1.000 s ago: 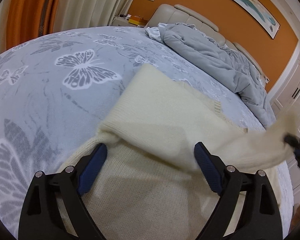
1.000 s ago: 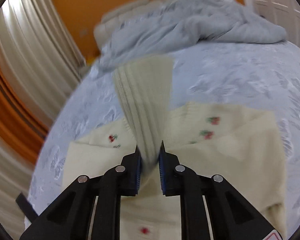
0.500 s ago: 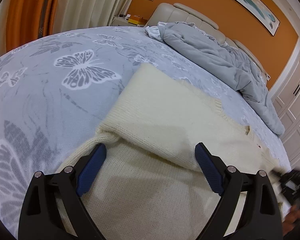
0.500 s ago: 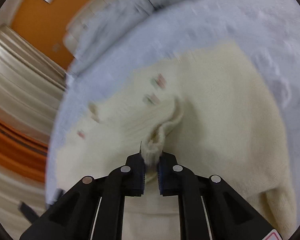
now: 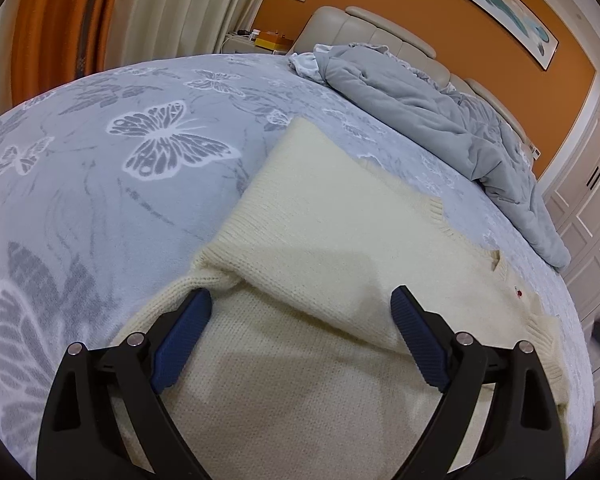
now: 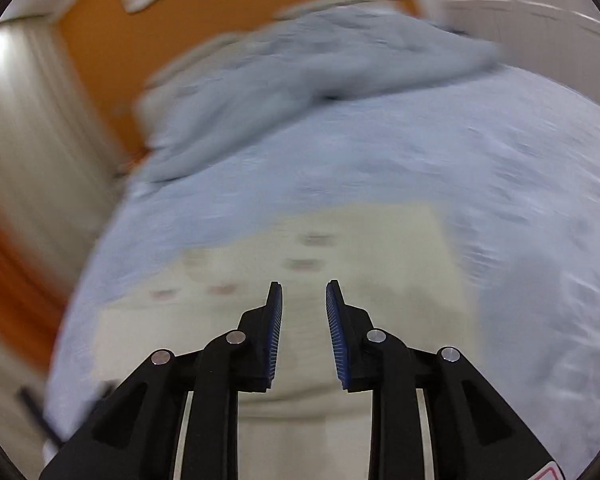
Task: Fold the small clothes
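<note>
A cream knitted sweater (image 5: 332,240) with small red flowers lies flat on the butterfly-print bedspread (image 5: 100,168), one sleeve folded across its body. My left gripper (image 5: 300,320) hovers low over the sweater, wide open, its blue pads (image 5: 180,336) on either side of the folded sleeve without pressing it. In the blurred right wrist view the same sweater (image 6: 380,248) lies ahead. My right gripper (image 6: 303,312) is above it, its jaws opening, with nothing between them.
A crumpled grey duvet (image 5: 440,112) is heaped along the headboard (image 5: 372,28) at the far side of the bed. Curtains (image 5: 100,12) hang at the left, an orange wall behind, white wardrobe doors (image 5: 596,184) at the right.
My right gripper carried the sleeve across the sweater, laid it down, let go and drew back. The left gripper stayed put and open.
</note>
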### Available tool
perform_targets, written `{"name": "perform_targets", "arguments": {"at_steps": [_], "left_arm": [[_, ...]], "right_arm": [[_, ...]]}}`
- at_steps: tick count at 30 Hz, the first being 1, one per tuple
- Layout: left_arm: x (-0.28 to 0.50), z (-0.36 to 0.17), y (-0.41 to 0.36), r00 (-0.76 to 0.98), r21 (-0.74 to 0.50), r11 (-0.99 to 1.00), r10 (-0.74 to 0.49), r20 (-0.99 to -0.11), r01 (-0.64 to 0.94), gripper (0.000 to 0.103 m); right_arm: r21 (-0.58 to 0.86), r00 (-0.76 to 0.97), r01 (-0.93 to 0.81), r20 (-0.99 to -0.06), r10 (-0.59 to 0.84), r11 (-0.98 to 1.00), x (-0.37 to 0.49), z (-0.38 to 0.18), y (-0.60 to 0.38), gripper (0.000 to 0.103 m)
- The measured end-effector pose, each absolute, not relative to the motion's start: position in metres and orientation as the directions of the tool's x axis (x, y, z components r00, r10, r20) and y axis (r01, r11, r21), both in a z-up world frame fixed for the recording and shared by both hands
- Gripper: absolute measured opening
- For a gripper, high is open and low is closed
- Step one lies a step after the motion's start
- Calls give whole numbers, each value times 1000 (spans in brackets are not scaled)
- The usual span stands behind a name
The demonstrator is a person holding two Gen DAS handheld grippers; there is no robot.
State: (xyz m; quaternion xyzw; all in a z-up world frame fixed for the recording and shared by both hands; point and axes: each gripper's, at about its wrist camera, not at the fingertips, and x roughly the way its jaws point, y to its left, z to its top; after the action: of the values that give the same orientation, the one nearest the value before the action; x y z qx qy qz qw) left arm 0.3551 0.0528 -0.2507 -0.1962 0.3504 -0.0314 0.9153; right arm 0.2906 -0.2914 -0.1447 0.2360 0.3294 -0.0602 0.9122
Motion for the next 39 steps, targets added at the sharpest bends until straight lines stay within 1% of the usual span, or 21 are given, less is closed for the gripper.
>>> {"name": "perform_targets", "arguments": {"at_steps": [2, 3, 6, 9, 11, 13, 19, 20, 21, 23, 24, 26, 28, 30, 31, 32, 33, 34, 36, 38, 39], "left_arm": [[355, -251, 53, 752, -381, 921, -195, -630, -80, 89], [356, -251, 53, 752, -379, 922, -194, -631, -80, 89], [356, -251, 53, 751, -378, 922, -193, -631, -80, 89], [357, -251, 52, 751, -377, 923, -194, -631, -78, 89], [357, -252, 52, 752, -377, 923, -196, -630, -75, 90], [358, -252, 52, 752, -373, 925, -196, -629, -71, 91], [359, -253, 50, 750, -354, 933, -187, -634, -67, 93], [360, -252, 49, 746, -347, 935, -182, -641, -70, 93], [361, -251, 49, 739, -340, 938, -177, -650, -74, 93], [364, -244, 47, 715, -326, 942, -174, -677, -80, 94], [365, -237, 48, 693, -341, 938, -201, -692, -69, 94], [359, -223, 55, 675, -408, 911, -266, -688, -56, 94], [355, -209, 66, 682, -556, 829, -371, -630, -64, 96], [372, -207, 60, 619, -560, 823, -392, -681, -94, 95], [384, -211, 54, 569, -525, 843, -377, -731, -117, 92], [397, -219, 47, 503, -487, 863, -365, -784, -132, 70], [404, -222, 43, 462, -456, 880, -351, -815, -136, 30], [410, -226, 41, 417, -419, 896, -328, -848, -148, 19], [409, -214, 49, 453, -446, 882, -339, -825, -151, 13], [406, -204, 52, 486, -412, 903, -306, -819, -125, 13], [407, -209, 50, 472, -381, 918, -288, -833, -111, 13]], "right_arm": [[442, 693, 67, -666, 277, 894, 343, -151, -235, 16], [457, 663, 5, -668, 339, 890, 360, -155, -211, 15], [429, 553, -115, -722, 416, 896, 413, -173, -141, 15], [388, 479, -132, -781, 401, 912, 437, -196, -115, 12], [336, 470, -101, -813, 343, 936, 444, -210, -122, 0], [369, 487, -60, -800, 350, 928, 436, -215, -152, 0], [417, 588, 224, -779, 219, 881, 351, -218, -289, 0], [382, 580, 284, -799, 160, 879, 340, -217, -299, 3], [374, 582, 329, -803, 126, 867, 325, -212, -308, 14], [425, 596, 353, -789, 150, 833, 294, -202, -319, 20], [437, 598, 358, -786, 157, 825, 286, -200, -321, 34], [433, 595, 381, -791, 142, 817, 276, -198, -329, 55], [430, 592, 427, -798, 113, 795, 277, -206, -336, 58], [476, 584, 447, -797, 156, 758, 287, -217, -343, 58], [489, 577, 449, -798, 176, 748, 293, -221, -344, 54], [489, 567, 438, -801, 191, 754, 303, -224, -338, 24], [494, 560, 420, -802, 211, 761, 311, -224, -335, 9], [494, 562, 410, -799, 214, 767, 310, -218, -331, 9], [507, 662, 344, -728, 179, 791, 299, -182, -326, 9], [512, 713, 307, -682, 162, 802, 284, -165, -326, 8], [495, 699, 317, -698, 153, 809, 283, -173, -327, 8]]}}
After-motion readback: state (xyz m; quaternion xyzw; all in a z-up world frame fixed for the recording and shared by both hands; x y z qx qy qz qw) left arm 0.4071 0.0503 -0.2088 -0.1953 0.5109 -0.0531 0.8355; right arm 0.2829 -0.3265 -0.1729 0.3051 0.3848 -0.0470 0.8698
